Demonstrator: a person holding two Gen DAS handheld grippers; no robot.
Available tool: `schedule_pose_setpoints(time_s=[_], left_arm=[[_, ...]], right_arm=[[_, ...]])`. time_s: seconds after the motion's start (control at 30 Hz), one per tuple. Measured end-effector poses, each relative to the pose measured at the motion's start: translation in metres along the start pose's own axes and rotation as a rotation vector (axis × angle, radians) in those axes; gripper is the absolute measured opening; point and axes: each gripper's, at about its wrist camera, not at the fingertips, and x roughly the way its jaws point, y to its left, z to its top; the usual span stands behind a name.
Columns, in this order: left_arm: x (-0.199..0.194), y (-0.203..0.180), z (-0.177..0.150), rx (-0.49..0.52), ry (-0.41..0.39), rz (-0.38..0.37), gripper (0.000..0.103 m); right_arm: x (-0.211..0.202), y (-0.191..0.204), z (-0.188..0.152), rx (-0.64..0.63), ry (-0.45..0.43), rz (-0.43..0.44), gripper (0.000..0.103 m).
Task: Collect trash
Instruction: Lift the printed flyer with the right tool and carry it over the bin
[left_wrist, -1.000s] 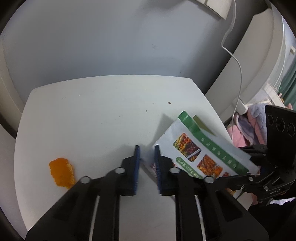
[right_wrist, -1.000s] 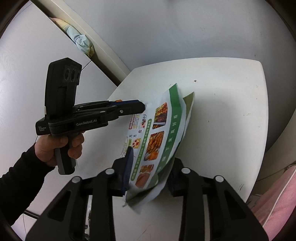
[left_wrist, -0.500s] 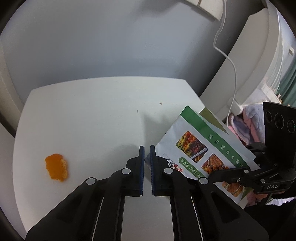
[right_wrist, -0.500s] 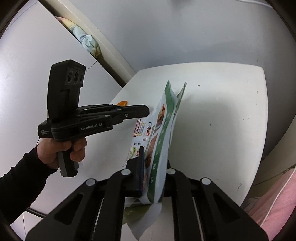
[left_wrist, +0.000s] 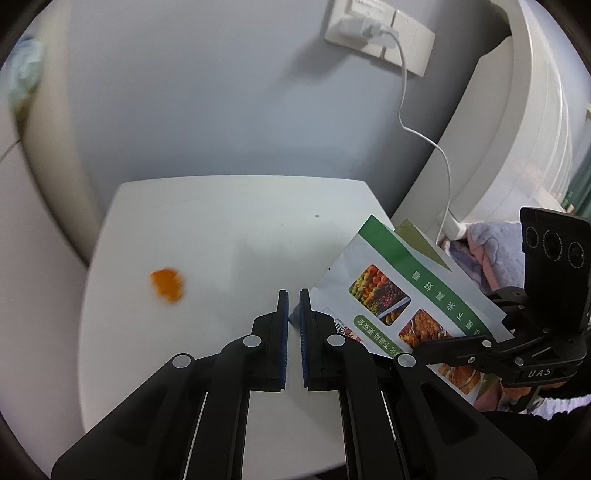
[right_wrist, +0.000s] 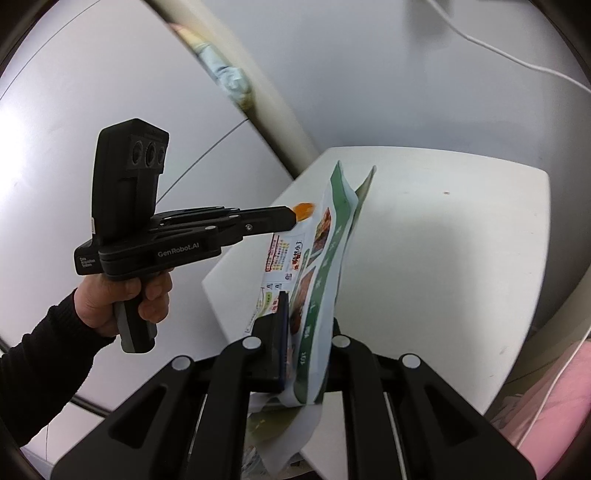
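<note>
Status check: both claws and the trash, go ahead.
Right claw shut on snack bag, lifted off table. Left claw nearly shut, empty. Orange peel on table, unobstructed.

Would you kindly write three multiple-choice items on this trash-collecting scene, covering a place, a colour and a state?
1. Where does the orange peel lie?
A. on the white table
B. inside the bag
C. on the floor

2. What colour is the band along the printed bag?
A. red
B. green
C. blue

3. What is the right gripper doing?
A. hanging open over the table
B. shut on the peel
C. shut on the bag

Answers:
1 A: the peel rests on the bare white table, left of the left gripper.
2 B: a green strip runs down the bag's edge.
3 C: in the right wrist view the bag is pinched between its fingers.
</note>
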Motion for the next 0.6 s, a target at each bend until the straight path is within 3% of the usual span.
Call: schedule_pose_setpoints(time_s=[0.3,0.6], left_arm=[[-0.075,0.01,-0.053,-0.105,-0.056,0.106,0.004],[-0.13,0.029,-0.142,-0.242,-0.063,0.214,0.004]], right_arm=[[0.024,0.056,-0.016,-0.099,0.063,0.09,0.01],[0.069,0.113,-0.06,-0.173,0.183,0.179,0.01]])
